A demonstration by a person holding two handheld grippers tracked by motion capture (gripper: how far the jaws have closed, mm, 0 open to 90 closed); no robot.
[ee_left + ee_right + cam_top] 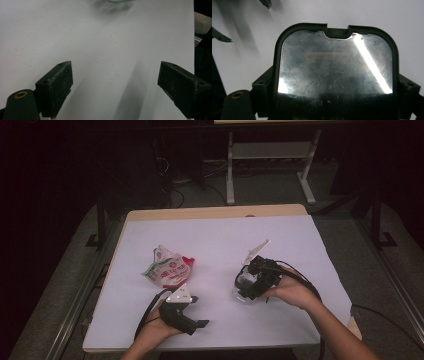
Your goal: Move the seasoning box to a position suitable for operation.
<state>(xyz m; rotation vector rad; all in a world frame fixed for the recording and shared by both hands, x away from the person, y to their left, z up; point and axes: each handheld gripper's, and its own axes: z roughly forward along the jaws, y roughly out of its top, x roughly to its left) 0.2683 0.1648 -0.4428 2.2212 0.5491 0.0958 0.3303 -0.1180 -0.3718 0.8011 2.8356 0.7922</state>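
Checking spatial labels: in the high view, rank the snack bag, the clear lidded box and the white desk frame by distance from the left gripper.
1. Snack bag, just beyond the left gripper.
2. Box, to the right, in the right gripper.
3. Desk frame, past the table's far edge.

Case (335,65) lower edge cut off by frame; wrapper (167,267) print too small to read
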